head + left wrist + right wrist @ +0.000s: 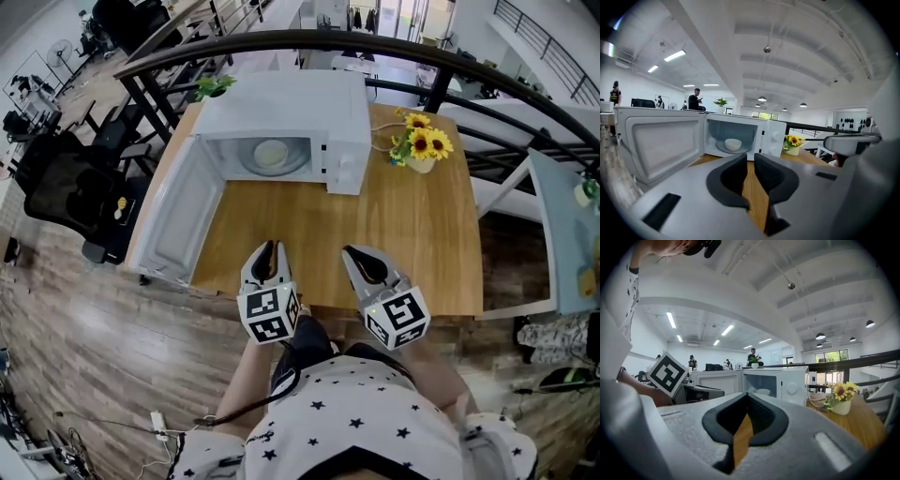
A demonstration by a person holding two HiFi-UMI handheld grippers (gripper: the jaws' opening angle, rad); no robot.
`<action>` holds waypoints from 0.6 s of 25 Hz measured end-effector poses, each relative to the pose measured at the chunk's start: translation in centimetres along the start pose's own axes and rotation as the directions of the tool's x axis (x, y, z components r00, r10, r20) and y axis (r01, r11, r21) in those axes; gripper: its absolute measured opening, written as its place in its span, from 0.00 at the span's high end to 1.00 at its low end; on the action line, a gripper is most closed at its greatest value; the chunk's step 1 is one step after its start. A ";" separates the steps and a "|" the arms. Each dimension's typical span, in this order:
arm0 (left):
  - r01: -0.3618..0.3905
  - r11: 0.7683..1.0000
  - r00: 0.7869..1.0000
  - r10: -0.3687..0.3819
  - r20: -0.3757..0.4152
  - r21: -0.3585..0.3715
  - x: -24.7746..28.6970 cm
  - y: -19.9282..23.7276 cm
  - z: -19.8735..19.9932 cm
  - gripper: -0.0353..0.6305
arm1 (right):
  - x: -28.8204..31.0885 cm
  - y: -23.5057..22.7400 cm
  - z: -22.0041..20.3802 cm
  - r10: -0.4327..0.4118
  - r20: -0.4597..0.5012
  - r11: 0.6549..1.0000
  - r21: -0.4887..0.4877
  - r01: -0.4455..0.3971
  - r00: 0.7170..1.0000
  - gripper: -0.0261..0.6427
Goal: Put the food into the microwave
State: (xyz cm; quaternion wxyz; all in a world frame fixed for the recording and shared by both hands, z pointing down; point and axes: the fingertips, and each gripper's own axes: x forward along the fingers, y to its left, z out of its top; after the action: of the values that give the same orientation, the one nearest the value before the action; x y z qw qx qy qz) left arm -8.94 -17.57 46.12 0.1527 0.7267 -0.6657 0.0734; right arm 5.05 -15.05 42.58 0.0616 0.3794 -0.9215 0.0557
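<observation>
A white microwave [281,122] stands at the back of the wooden table [412,244], its door [183,216] swung wide to the left. Inside, on the turntable, sits a white bowl [271,153] of food, also plain in the left gripper view as the bowl [732,144] and just visible as the bowl [762,392] in the right gripper view. Both grippers hover over the table's near edge, pointing at the microwave. My left gripper [270,246] [750,157] has its jaws almost together, only a thin slit, nothing between. My right gripper [349,251] [747,394] is shut and empty.
A small vase of sunflowers [420,145] stands right of the microwave, a cable beside it. A dark curved railing [375,42] runs behind the table. A pale table [562,234] stands at the right. People stand far off in the office.
</observation>
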 end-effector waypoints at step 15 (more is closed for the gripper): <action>0.067 0.998 0.996 -0.067 0.064 -0.002 -9.2 -2.9 -0.6 0.94 | -5.2 4.3 -1.3 0.007 0.010 1.000 0.024 -0.007 1.000 0.95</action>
State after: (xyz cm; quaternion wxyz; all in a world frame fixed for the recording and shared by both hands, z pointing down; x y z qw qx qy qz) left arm -6.91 -8.52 43.45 0.1352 0.7502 -0.6458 0.0438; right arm 5.81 -8.20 42.81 0.0521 0.3770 -0.9224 0.0650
